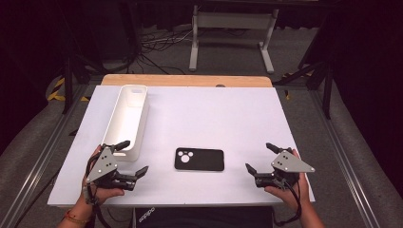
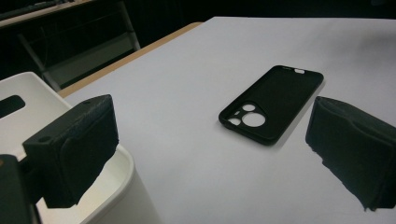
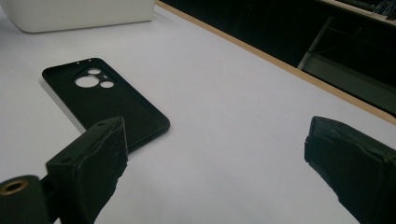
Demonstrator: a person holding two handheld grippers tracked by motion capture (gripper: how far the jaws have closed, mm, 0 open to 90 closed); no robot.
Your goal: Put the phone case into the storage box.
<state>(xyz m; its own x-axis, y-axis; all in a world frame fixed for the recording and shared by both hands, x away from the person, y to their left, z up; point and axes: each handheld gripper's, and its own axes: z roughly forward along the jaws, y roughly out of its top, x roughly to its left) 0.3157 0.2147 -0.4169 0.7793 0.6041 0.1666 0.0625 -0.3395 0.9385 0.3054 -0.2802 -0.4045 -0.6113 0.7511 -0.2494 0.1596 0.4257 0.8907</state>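
Nothing has been picked up yet, by the look of it: the black phone case lies flat on the white desk, near the front edge and roughly midway between the two hands, with its open inner side up and the camera cutouts at its left end. The left gripper sits at the near left with its jaws spread wide and empty, one jaw just over the near end of the white bin, the other pointing toward the case. The right gripper rests at the near right, likewise spread and holding nothing, well apart from the case's right end. In the left gripper view the phone case lies between and beyond the jaws, untouched, with the bin's rim close beneath one jaw; in the right gripper view the case is just past the left jaw. The long bin stands open and appears empty, running from the near left toward the far edge. Judging from this, the work is at its start: approaching, gripping and moving the case, likely into the bin, all remain.
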